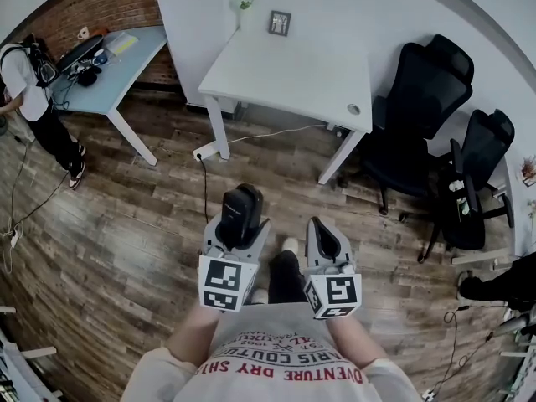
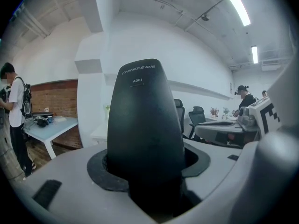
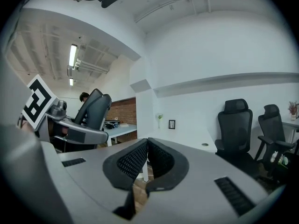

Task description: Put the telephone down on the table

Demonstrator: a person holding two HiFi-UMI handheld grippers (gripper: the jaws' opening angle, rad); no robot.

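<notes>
Short of white table (image 1: 293,78): left gripper (image 1: 238,239) clamped on black telephone (image 1: 241,208); right gripper (image 1: 325,243) closed, empty. Step: carry. Next: reach tabletop, lower, release.

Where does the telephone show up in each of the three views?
Head view: telephone low centre, upright in the left gripper.
Left gripper view: fills the middle, between the jaws.
Right gripper view: left side, dark curved shape.
Shared landmark: black office chairs, in all three.
</notes>
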